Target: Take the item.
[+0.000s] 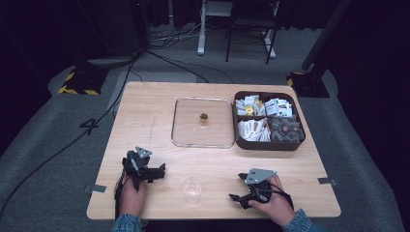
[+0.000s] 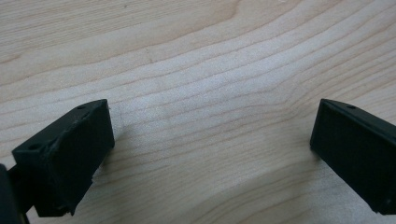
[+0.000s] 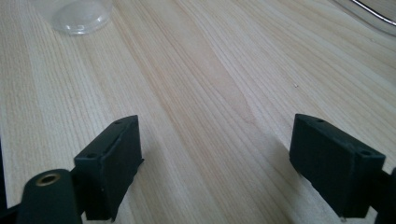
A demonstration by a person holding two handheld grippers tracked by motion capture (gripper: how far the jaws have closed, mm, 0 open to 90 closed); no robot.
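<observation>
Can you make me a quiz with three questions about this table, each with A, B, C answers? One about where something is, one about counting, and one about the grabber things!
1. Where is the clear cup?
A. Inside the brown box
B. On the table between the two grippers
C. On top of the glass lid

2. How many compartments does the brown box have?
A. Two
B. Four
C. Six

3. How do the jaws of the left gripper stand?
A. Wide apart with bare wood between them
B. Pressed shut on the cup
C. Closed around a packet

Answers:
1. B, the cup stands near the front edge with the left gripper on one side and the right gripper on the other.
2. B, dividers split the box into four sections.
3. A, the left gripper view shows a wide gap with nothing but tabletop in it.
</observation>
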